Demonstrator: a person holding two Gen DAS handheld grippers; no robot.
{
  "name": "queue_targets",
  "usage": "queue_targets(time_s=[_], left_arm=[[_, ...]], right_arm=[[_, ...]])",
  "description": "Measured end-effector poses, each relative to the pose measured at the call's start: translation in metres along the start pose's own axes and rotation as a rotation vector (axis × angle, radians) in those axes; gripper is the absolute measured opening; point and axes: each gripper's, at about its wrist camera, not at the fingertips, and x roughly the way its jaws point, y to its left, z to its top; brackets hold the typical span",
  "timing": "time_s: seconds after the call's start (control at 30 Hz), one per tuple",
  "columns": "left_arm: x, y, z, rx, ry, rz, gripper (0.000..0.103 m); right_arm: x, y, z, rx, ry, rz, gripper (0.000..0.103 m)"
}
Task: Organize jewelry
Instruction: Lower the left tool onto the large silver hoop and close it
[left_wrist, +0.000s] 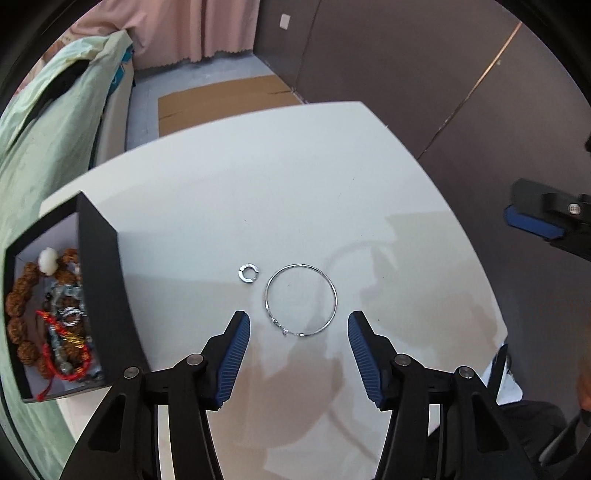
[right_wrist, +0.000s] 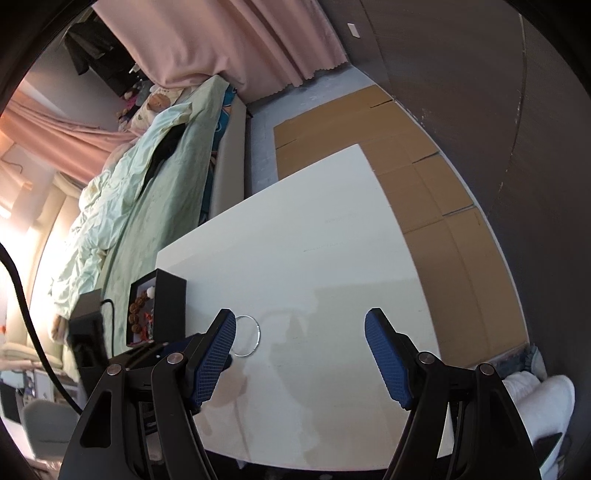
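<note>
Far left in the left wrist view I've got the black jewelry box (left_wrist: 99, 273) parked at the table's left edge, open side toward me, w/ brown bead strands (left_wrist: 22, 295), a red cord piece (left_wrist: 62, 332) and a white bead (left_wrist: 48, 256) already inside. I read it as the drop-off spot, set off to the side so the middle stays free for picking.

Next over, on the white table (left_wrist: 295, 184), a small silver ring (left_wrist: 248, 273) lies flat, just beside the big thin silver bangle (left_wrist: 301, 300). Bangle's clasp end faces my fingers. Both are loose, apart from the box, so prob the last bits to sort.

My left gripper (left_wrist: 299, 319) points steeply down w/ the bangle's near arc sitting btwn the blue pads (left_wrist: 232, 354). Jaws stand roughly half spread, holding nothing; pads aren't touching the metal. I judge that narrower gap is set to pinch the thin rim, not the whole hoop.

Right side: the right gripper (right_wrist: 300, 328) hangs over bare table, jaws fairly wide, nothing in them. From its view the bangle (right_wrist: 255, 334) is partly hidden behind its left pad, box (right_wrist: 168, 306) beyond. Looks like it's kept clear so the left one can work. The right gripper's blue pad shows at the left view's right edge too.
</note>
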Motion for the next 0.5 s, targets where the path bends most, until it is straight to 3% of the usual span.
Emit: queue_targets(time_s=[0.23, 0.5], left_arm=[[0.022, -0.013, 0.005, 0.015, 0.013, 0.051, 0.058], [0.026, -0.03, -0.006, 0.116, -0.021, 0.162, 0.057]], right_arm=[[0.002, -0.005, 0.005, 0.029, -0.001, 0.017, 0.073], [0.009, -0.006, 0.006, 0.038, 0.011, 0.014, 0.073]])
